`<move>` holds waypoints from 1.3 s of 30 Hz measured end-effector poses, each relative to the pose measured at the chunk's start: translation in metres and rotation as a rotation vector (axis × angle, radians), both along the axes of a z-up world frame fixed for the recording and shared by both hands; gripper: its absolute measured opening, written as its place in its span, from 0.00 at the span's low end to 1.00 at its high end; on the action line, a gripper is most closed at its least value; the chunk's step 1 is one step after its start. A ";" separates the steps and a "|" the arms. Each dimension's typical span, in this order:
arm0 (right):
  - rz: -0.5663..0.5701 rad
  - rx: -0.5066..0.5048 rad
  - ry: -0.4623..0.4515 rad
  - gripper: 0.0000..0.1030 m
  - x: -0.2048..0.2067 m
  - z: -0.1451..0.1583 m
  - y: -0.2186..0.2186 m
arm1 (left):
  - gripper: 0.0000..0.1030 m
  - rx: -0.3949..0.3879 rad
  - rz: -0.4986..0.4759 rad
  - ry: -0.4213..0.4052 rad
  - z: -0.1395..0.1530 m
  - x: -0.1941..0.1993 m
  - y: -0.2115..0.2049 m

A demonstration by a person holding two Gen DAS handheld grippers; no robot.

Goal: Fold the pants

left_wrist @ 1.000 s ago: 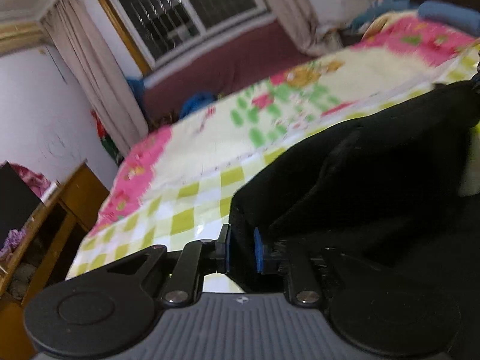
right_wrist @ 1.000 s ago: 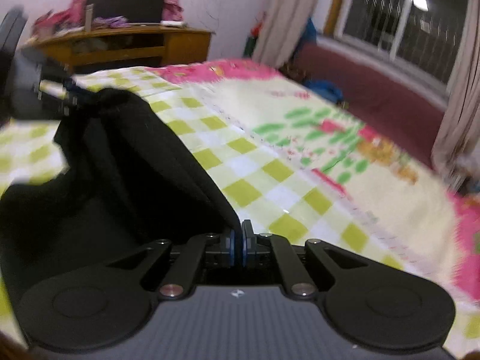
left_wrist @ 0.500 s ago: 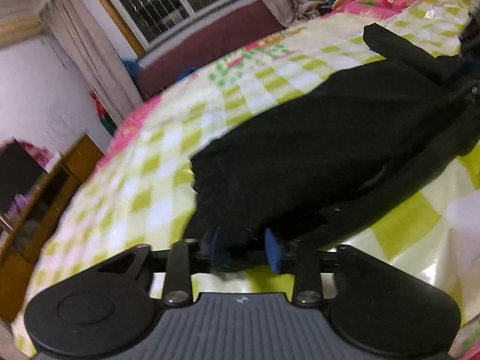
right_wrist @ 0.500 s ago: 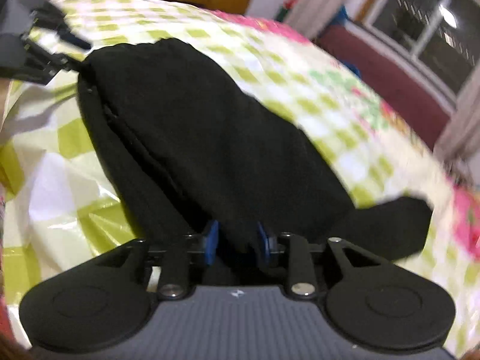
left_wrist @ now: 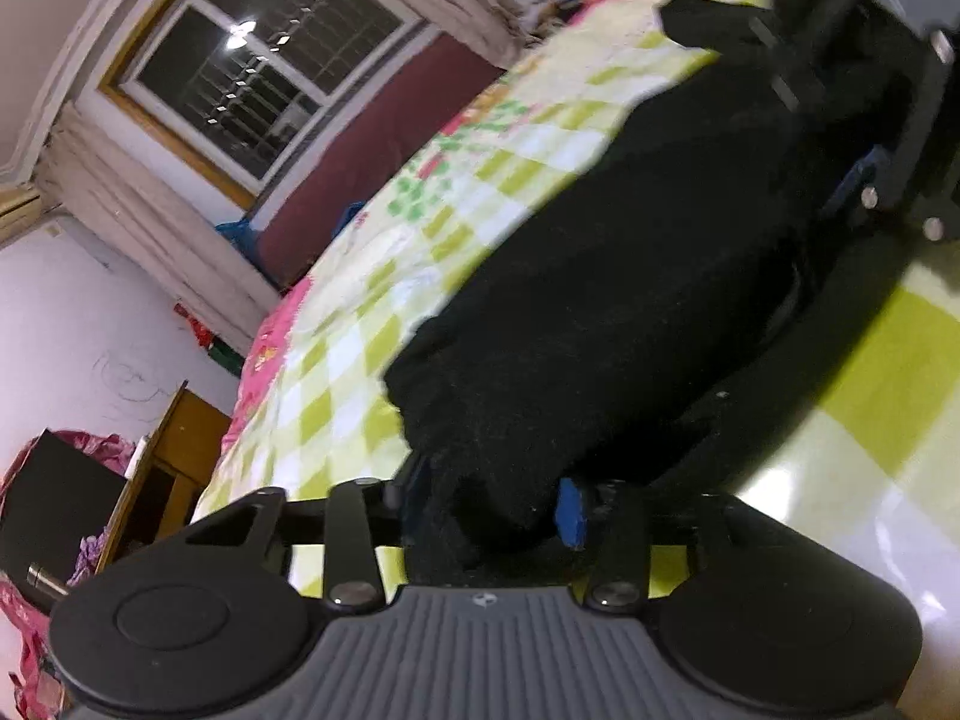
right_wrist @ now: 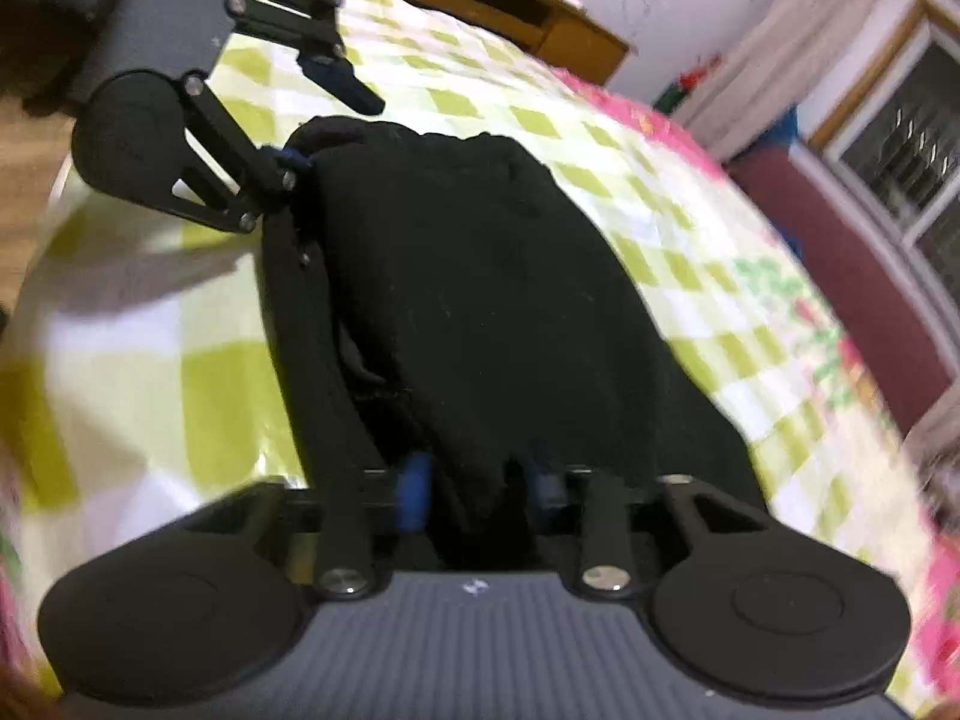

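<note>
The black pants [left_wrist: 630,300] lie folded over on the bed [left_wrist: 336,396], on the green-and-white checked part of its cover close to the near edge, with a loose end of dark cloth reaching toward the pink flowered stretch farther up. The left gripper [left_wrist: 492,504] sits low at one end of the bundle, its blue-padded fingers [left_wrist: 569,510] spread apart with a lump of the fabric bunched between them, so the tongs look released rather than clenched. Seen from the other side, that same tool [right_wrist: 312,114] has one finger on the corner of the cloth and the other raised clear above the cover. The right gripper [right_wrist: 480,492] is at the opposite end, its blue fingers [right_wrist: 414,489] also parted, with the pants' edge lying loosely in the gap and no squeeze on it. Beyond the bed, a barred window [left_wrist: 252,78] with pale curtains [left_wrist: 144,240] fills the far wall, and a wooden cabinet [right_wrist: 492,6] stands along the side wall past the bed's corner.
</note>
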State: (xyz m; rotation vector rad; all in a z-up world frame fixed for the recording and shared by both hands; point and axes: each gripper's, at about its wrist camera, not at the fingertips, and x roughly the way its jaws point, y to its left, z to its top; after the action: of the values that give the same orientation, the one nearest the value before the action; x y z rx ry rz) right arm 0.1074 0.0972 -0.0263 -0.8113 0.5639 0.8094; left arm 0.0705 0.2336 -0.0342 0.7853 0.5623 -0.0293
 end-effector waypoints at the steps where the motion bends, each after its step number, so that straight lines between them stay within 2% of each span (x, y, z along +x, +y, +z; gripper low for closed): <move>1: -0.018 0.019 0.025 0.12 0.001 0.005 0.002 | 0.47 -0.013 0.004 -0.012 0.007 0.001 0.003; 2: -0.027 0.036 0.035 0.09 0.000 0.011 0.004 | 0.46 -0.029 0.012 -0.034 0.016 0.001 0.007; 5: -0.034 0.101 0.027 0.09 -0.010 0.038 0.009 | 0.42 -0.068 0.036 -0.100 0.039 -0.005 0.018; 7: -0.029 0.157 0.031 0.09 -0.017 0.049 0.012 | 0.42 -0.093 0.074 -0.129 0.044 -0.008 0.028; 9: -0.027 0.169 0.037 0.10 -0.022 0.043 0.021 | 0.42 -0.093 0.118 -0.105 0.029 -0.009 0.037; 11: -0.027 0.094 0.096 0.17 -0.023 0.015 0.037 | 0.43 -0.063 0.127 -0.021 0.001 -0.010 0.037; 12: -0.034 0.066 0.112 0.17 -0.025 0.001 0.041 | 0.43 -0.016 0.112 0.013 -0.016 -0.014 0.032; 13: -0.034 0.050 0.089 0.17 -0.029 -0.009 0.044 | 0.43 0.045 0.102 0.030 -0.030 -0.020 0.026; 14: -0.028 0.051 0.056 0.18 -0.034 -0.010 0.044 | 0.43 0.102 0.102 0.023 -0.039 -0.027 0.021; 15: -0.032 0.069 0.043 0.18 -0.036 -0.006 0.041 | 0.43 0.116 0.105 0.021 -0.041 -0.033 0.019; 17: -0.080 0.163 0.101 0.32 -0.030 0.010 0.025 | 0.43 0.065 0.143 0.037 -0.032 -0.039 0.020; 18: -0.107 0.205 0.129 0.34 -0.025 0.018 0.014 | 0.43 0.043 0.166 0.032 -0.027 -0.041 0.021; 21: -0.216 0.300 0.127 0.35 -0.016 0.038 -0.025 | 0.43 -0.009 0.204 0.005 -0.007 -0.046 0.018; 24: -0.373 0.354 0.128 0.35 -0.004 0.048 -0.073 | 0.43 -0.096 0.195 -0.028 0.018 -0.048 0.005; 26: -0.519 0.370 0.131 0.36 0.020 0.048 -0.108 | 0.46 -0.188 0.159 -0.031 0.029 -0.044 -0.010; 28: -0.657 0.380 0.146 0.38 0.053 0.044 -0.140 | 0.48 -0.307 0.105 0.001 0.036 -0.033 -0.034; 30: -0.762 0.377 0.155 0.41 0.082 0.040 -0.160 | 0.49 -0.388 0.029 0.037 0.035 -0.013 -0.065; 32: -0.863 0.421 0.204 0.48 0.119 0.033 -0.182 | 0.50 -0.421 -0.044 0.055 0.029 0.005 -0.103; 35: -1.035 0.598 0.304 0.51 0.167 0.022 -0.222 | 0.53 -0.479 -0.140 0.093 0.023 0.027 -0.153; 37: -1.166 0.685 0.311 0.52 0.189 0.011 -0.247 | 0.57 -0.471 -0.186 0.113 0.015 0.037 -0.178; 39: -1.234 0.740 0.367 0.53 0.204 -0.002 -0.265 | 0.57 -0.434 -0.207 0.135 0.006 0.048 -0.197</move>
State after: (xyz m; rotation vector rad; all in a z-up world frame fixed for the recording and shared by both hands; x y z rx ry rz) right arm 0.3112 -0.1673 -0.0285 0.4208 0.8592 -0.0433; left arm 0.1183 0.0371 -0.0281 0.4159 0.5743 -0.3863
